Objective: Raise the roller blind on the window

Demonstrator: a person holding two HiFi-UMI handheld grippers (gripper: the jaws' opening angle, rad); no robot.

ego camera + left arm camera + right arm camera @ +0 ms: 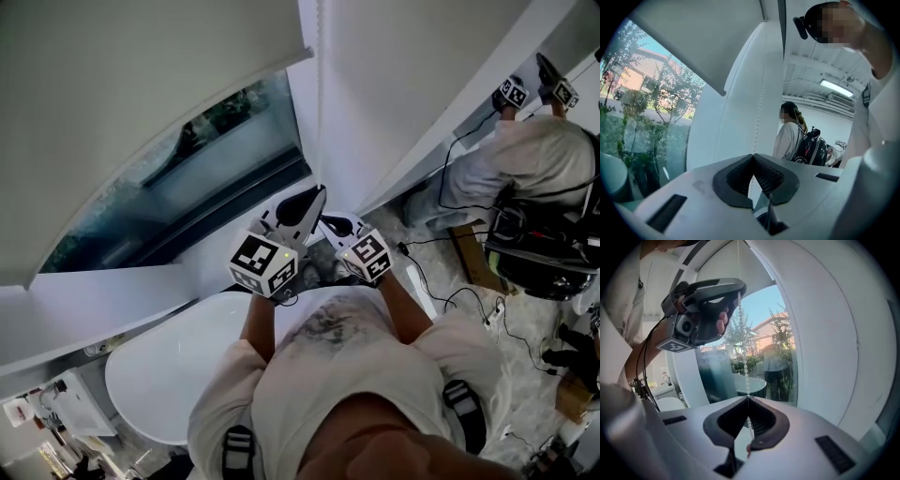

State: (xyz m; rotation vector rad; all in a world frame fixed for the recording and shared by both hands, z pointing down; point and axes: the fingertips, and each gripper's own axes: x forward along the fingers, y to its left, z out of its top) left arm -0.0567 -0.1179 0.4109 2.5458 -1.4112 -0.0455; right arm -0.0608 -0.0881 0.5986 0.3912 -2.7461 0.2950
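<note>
Right gripper (748, 398) first: jaws pressed together on the white beaded cord (743, 348). The beads run down into the pinch and show again between the black ribbed pads. Left gripper (753, 157) sits higher on the same cord, tips closed right where the beads come down to meet them.

From the head view, both are raised side by side in front of the person's chest. The left gripper (314, 199) is a touch higher than the right gripper (337, 225), and the white beaded cord (320, 94) hangs straight down to them along the white window frame (375, 112).

Just left of the cord is the plain off-white fabric roller blind (122, 103). It is part-way up and smooth, with its bottom edge crossing the upper pane. Below that edge there's clear window glass (187, 178), and through it green trees (661, 93) and a brick-red house (642, 65). A white sill (94, 305) runs beneath, with a white rounded tabletop (159, 375) below that.
</note>
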